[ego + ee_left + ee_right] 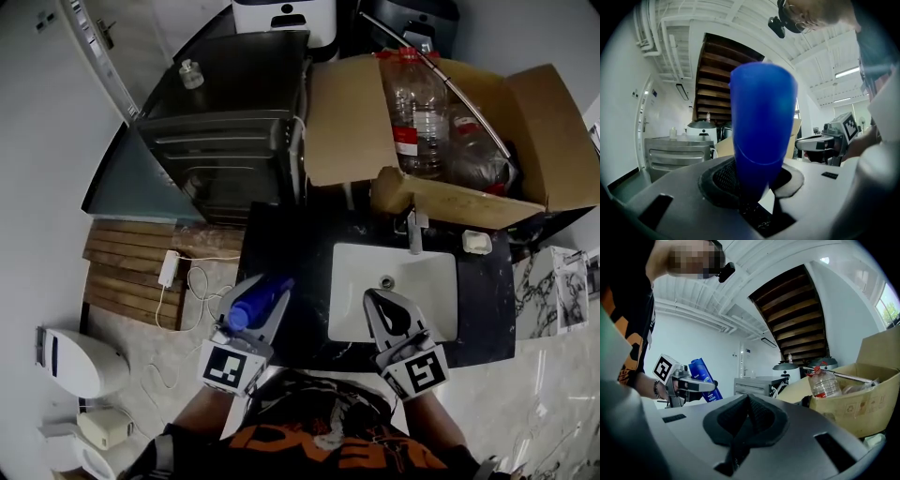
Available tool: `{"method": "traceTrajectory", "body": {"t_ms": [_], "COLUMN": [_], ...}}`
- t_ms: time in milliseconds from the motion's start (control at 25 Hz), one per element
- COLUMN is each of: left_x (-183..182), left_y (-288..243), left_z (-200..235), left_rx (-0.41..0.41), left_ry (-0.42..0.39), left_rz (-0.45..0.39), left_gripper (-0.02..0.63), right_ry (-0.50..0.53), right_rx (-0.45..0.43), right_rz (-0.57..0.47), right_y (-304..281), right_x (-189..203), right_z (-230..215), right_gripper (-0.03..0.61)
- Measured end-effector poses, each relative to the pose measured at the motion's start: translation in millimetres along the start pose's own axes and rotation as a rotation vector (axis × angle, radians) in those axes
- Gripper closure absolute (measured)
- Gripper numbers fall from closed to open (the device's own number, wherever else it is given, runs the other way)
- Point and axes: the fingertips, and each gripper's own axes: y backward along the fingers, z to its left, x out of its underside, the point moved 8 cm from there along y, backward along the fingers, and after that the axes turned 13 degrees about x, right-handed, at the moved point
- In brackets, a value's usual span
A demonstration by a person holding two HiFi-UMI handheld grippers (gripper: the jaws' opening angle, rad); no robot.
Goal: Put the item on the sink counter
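A blue plastic bottle (272, 291) is clamped in my left gripper (251, 314), which hovers over the left end of the black sink counter (291, 244). In the left gripper view the bottle (761, 126) stands upright between the pads and fills the middle, with the gripper (754, 190) shut on its lower end. My right gripper (382, 305) hangs over the white basin (436, 281). Its pads (761, 420) meet with nothing between them. The right gripper view also catches the bottle (704, 373) held at the left.
A large open cardboard box (347, 122) holding plastic bottles (417, 103) overhangs the back of the counter above the tap (413, 230). A soap bar (476, 242) lies at the back right. A steel cabinet (225, 141) stands to the left, and a power strip (169, 269) lies on the floor.
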Motion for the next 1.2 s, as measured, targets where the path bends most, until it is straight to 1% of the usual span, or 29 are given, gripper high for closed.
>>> {"method": "traceTrajectory", "body": {"t_ms": [160, 440, 560, 680, 880, 1040, 1200], "left_x": [5, 10, 14, 19, 32, 40, 50], "left_y": [-7, -21, -28, -33, -42, -49, -56], "left_z": [17, 43, 54, 64, 80, 92, 103], "left_rx": [0.008, 0.023, 0.022, 0.021, 0.036, 0.043, 0.053], "left_ry": [0.003, -0.019, -0.017, -0.018, -0.028, -0.015, -0.001], "left_rz": [0.009, 0.024, 0.034, 0.043, 0.078, 0.103, 0.133], "left_gripper": [0.448, 0.447, 0.448, 0.448, 0.448, 0.448, 0.448], "right_ry": [0.010, 0.016, 0.043, 0.043, 0.016, 0.027, 0.022], "right_rx": [-0.003, 0.001, -0.003, -0.009, 0.012, 0.024, 0.040], "right_rz": [0.008, 0.027, 0.059, 0.086, 0.093, 0.104, 0.142], "right_y": [-20, -51, -63, -76, -93, -106, -120], "right_x": [4, 12, 21, 26, 31, 38, 49], "right_z": [2, -1, -4, -6, -12, -15, -15], "right_gripper": [0.565, 0.565, 0.565, 0.565, 0.565, 0.565, 0.565]}}
